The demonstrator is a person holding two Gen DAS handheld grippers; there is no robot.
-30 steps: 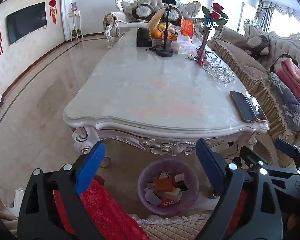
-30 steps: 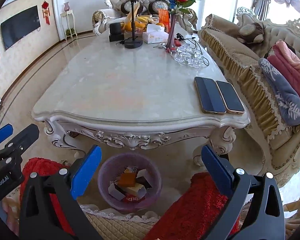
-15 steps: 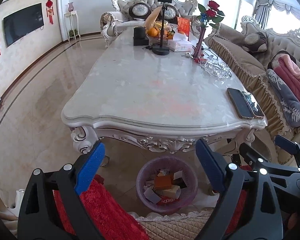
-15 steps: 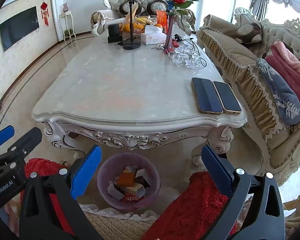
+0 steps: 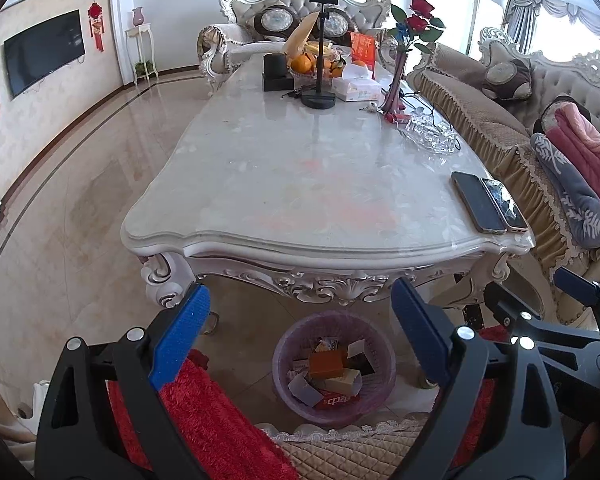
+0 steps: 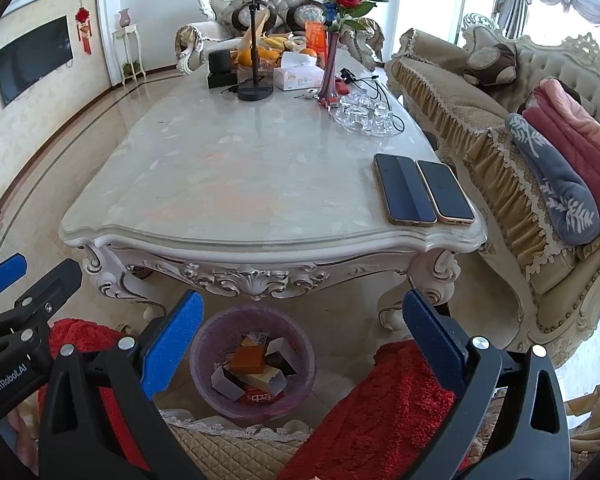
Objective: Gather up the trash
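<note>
A purple waste basket (image 5: 284,344) (image 6: 204,344) stands on the floor under the near end of the table. It holds several pieces of trash, among them an orange box (image 5: 326,364) (image 6: 248,360), white cartons and a red packet. My left gripper (image 5: 300,300) hovers above and short of the basket, open, with nothing between its blue pads. My right gripper (image 6: 303,304) hangs the same way beside it, also open and empty. Each gripper's finger shows at the edge of the other's view.
The marble table (image 5: 300,184) carries two phones (image 6: 420,194) near its right edge. At the far end stand a glass tray (image 6: 364,118), a rose vase (image 6: 330,68), a tissue box (image 6: 296,74), a phone stand (image 6: 254,92) and fruit. A sofa with blankets (image 6: 560,168) runs along the right. Red fluffy fabric (image 6: 392,396) lies beneath both grippers.
</note>
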